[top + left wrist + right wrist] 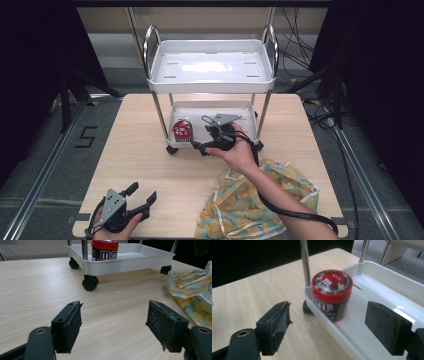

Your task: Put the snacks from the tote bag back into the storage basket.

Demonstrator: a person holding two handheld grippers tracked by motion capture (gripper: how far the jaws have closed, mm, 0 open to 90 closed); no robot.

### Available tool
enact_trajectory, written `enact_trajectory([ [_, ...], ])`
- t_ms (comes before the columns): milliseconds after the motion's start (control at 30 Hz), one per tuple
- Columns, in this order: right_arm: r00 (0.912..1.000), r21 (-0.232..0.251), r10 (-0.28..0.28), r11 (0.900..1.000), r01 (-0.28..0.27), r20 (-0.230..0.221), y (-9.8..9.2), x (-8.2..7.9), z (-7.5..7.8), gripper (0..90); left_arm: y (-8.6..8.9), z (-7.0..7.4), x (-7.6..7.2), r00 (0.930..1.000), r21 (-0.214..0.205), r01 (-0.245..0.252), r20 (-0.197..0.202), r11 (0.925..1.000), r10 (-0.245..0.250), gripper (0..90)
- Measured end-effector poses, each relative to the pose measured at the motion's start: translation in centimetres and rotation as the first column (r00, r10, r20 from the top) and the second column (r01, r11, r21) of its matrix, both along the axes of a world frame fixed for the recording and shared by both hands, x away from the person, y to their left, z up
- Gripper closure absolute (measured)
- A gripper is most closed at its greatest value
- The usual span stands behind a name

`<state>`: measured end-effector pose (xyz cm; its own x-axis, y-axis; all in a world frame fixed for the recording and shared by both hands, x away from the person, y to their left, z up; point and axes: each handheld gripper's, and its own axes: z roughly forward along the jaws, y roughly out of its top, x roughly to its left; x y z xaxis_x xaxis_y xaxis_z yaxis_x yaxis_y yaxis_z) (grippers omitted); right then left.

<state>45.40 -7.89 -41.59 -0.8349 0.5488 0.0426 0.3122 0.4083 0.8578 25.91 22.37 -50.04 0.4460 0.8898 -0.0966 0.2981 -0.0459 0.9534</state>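
— Right gripper point(200, 145): how is it held?
— It is held at the front rim of the cart's lower tray point(212, 106), jaws spread wide, nothing between them.
— Where is the M&M's jar point(182, 129) found?
— It is stood upright in the tray's left end, beside a chrome post point(305, 262), just ahead of the jaws.
— And the left gripper point(142, 195)?
— Rested low at the table's point(150, 160) near edge, jaws parted and empty. A patterned cloth point(240, 205) is seen to its right.
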Motion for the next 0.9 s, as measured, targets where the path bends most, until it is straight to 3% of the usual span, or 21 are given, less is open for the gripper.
enact_trajectory([
  [67, 0.9987, 0.012, -0.02, 0.9997, 0.021, -0.046, -1.0, -0.9, -0.2, 20.8, 0.0, 0.0, 0.0, 1.0, 0.004, -0.002, -0.005, 1.0, 0.002, 27.2],
  [100, 0.9997, 0.016, -0.006, 0.9998, 0.007, -0.023, -1.4, -0.8, -0.3, 20.8, 0.0, 0.0, 0.0, 1.0, 0.002, -0.003, -0.004, 1.0, 0.003, 27.2],
  [133, 0.9986, 0.023, -0.017, 0.9996, 0.018, -0.051, -1.6, -1.2, -0.4, 20.8, 0.0, 0.0, 0.0, 1.0, 0.002, -0.005, -0.004, 1.0, 0.005, 27.2],
  [167, 0.9997, 0.008, -0.016, 0.9998, 0.016, -0.02, -2.1, -1.2, -0.4, 20.8, 0.0, 0.0, -0.1, 0.9999, 0.006, -0.009, -0.008, 0.9999, 0.009, 27.2],
  [200, 0.9997, 0.008, -0.016, 0.9998, 0.016, -0.02, -2.1, -1.2, -0.4, 20.8, 0.0, 0.0, -0.1, 0.9999, 0.006, -0.009, -0.008, 0.9999, 0.009, 27.2],
  [233, 0.9981, 0.013, -0.029, 0.9995, 0.03, -0.054, -2.3, -1.6, -0.4, 20.8, 0.0, 0.0, -0.1, 0.9999, 0.007, -0.009, -0.007, 0.9999, 0.009, 27.2],
  [300, 1.0, 0.016, -0.006, 0.9998, 0.006, -0.007, -3.0, -1.5, -0.6, 20.9, 0.0, 0.0, -0.1, 0.9999, 0.007, -0.011, -0.008, 0.9999, 0.011, 27.2],
  [467, 0.9997, 0.029, -0.014, 0.9995, 0.014, -0.022, -4.4, -2.1, -1.1, 21.0, 0.1, 0.0, 0.0, 1.0, 0.007, -0.008, -0.005, 0.9999, 0.008, 27.2],
  [500, 0.9997, 0.016, -0.017, 0.9997, 0.016, 0.015, -4.7, -2.1, -1.2, 21.0, 0.1, 0.0, 0.0, 0.9999, 0.004, -0.01, -0.003, 0.9999, 0.01, 27.2],
  [533, 0.9976, 0.028, -0.047, 0.9985, 0.048, -0.051, -5.2, -2.8, -1.3, 21.1, 0.1, 0.0, 0.0, 0.9998, 0.004, -0.018, -0.008, 0.9998, 0.018, 27.2],
  [767, 0.9984, 0.035, -0.047, 0.9982, 0.048, -0.03, -6.6, -3.5, -1.9, 21.3, 0.1, 0.0, 0.0, 0.9999, 0.01, -0.013, -0.006, 0.9999, 0.013, 27.2],
  [800, 0.9994, 0.029, -0.034, 0.999, 0.034, 0.001, -7.1, -3.6, -2.0, 21.5, 0.0, 0.0, 0.0, 0.9998, 0.003, -0.019, -0.007, 0.9998, 0.019, 27.2],
  [833, 0.9984, 0.031, -0.048, 0.9983, 0.049, -0.03, -7.3, -4.0, -2.1, 21.5, 0.1, 0.0, 0.0, 0.9998, 0.004, -0.02, -0.007, 0.9998, 0.02, 27.2],
  [900, 0.9979, 0.042, -0.061, 0.9972, 0.061, -0.021, -7.6, -4.4, -2.3, 21.5, 0.1, 0.0, 0.0, 0.9997, 0.005, -0.022, -0.008, 0.9998, 0.022, 27.2],
])
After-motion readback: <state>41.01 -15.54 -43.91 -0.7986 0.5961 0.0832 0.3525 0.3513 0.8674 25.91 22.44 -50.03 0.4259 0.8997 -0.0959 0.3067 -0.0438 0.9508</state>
